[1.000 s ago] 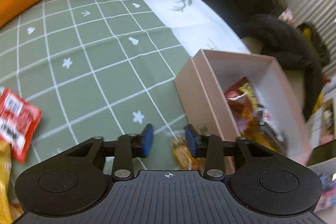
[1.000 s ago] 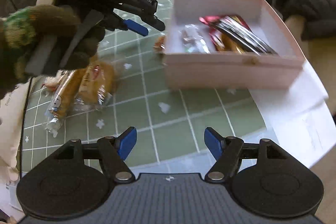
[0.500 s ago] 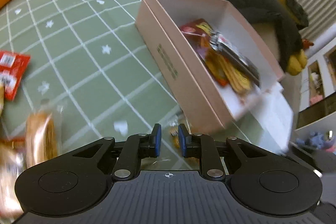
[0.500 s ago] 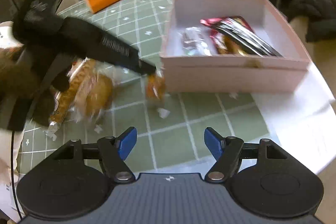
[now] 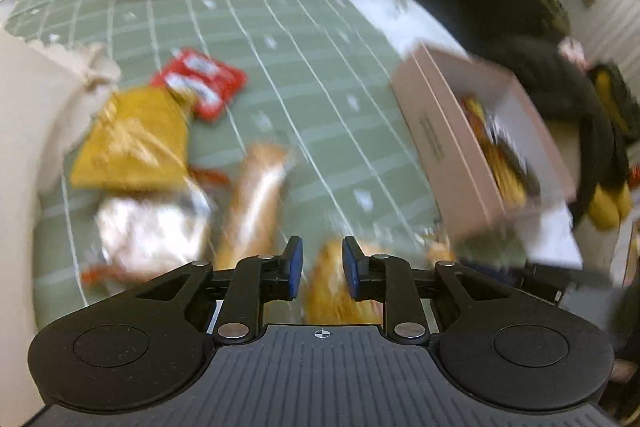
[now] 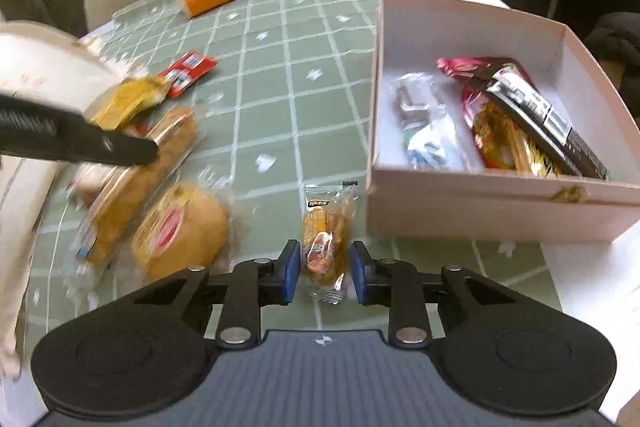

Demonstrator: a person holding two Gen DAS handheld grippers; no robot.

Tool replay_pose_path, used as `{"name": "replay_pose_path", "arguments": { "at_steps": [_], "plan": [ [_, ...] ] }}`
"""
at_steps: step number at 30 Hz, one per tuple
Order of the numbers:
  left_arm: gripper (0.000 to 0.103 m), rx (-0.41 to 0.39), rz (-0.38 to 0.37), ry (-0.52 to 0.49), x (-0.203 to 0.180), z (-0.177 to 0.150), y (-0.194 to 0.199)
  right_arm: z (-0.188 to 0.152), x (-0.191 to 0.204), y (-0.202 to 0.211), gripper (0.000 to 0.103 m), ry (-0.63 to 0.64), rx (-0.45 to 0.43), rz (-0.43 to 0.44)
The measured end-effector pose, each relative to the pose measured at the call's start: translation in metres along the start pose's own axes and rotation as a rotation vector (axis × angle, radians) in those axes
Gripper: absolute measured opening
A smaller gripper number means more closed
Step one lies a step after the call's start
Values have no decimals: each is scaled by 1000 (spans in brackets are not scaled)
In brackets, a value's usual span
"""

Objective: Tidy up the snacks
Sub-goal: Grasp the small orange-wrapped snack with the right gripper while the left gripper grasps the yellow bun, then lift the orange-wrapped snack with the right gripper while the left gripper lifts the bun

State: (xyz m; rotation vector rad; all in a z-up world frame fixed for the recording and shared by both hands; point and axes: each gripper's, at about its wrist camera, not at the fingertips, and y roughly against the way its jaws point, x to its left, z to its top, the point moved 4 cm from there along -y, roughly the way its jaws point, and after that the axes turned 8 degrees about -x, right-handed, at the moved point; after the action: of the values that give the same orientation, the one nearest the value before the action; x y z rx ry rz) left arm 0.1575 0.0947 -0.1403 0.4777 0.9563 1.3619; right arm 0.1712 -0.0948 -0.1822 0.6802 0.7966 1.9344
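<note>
My right gripper [image 6: 325,269] closes around one small snack packet [image 6: 326,233], untouched, near one pink box [image 6: 472,211] holding three packets; my left gripper [image 5: 322,267] opens over one round bun [image 5: 336,283].

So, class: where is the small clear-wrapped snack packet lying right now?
In the right wrist view, the small snack packet lies on the green checked tablecloth, just left of the pink box and right of the round bun.

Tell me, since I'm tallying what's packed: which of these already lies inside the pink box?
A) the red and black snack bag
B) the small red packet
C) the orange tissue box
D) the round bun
A: the red and black snack bag lies inside the pink box; the others are on the tablecloth outside it.
</note>
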Motion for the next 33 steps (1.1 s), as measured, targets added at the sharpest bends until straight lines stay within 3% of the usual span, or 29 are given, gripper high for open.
{"name": "replay_pose_path", "arguments": {
  "at_steps": [5, 9, 13, 18, 21, 24, 27, 33],
  "plan": [
    [31, 8, 0, -184, -45, -34, 5, -30, -8, 27, 26, 5, 29, -14],
    [44, 35, 24, -320, -73, -54, 3, -52, -21, 47, 27, -2, 35, -31],
    [57, 35, 76, -389, -88, -66, -2, -63, -27, 57, 33, 24, 21, -53],
    [70, 58, 87, -367, -95, -62, -17, -69, -27, 60, 60, 35, 16, -43],
    [64, 52, 120, -304, -90, -56, -23, -74, -22, 60, 66, 76, 11, -58],
    [69, 53, 132, -221, -76, -51, -26, -79, -22, 62, 78, 96, 8, -63],
    [70, 63, 117, -150, -66, -48, -29, -83, -26, 64, 82, 95, 0, -63],
    [60, 56, 82, -142, -69, -55, -15, -85, -29, 63, 89, 100, -6, -56]
  ]
}}
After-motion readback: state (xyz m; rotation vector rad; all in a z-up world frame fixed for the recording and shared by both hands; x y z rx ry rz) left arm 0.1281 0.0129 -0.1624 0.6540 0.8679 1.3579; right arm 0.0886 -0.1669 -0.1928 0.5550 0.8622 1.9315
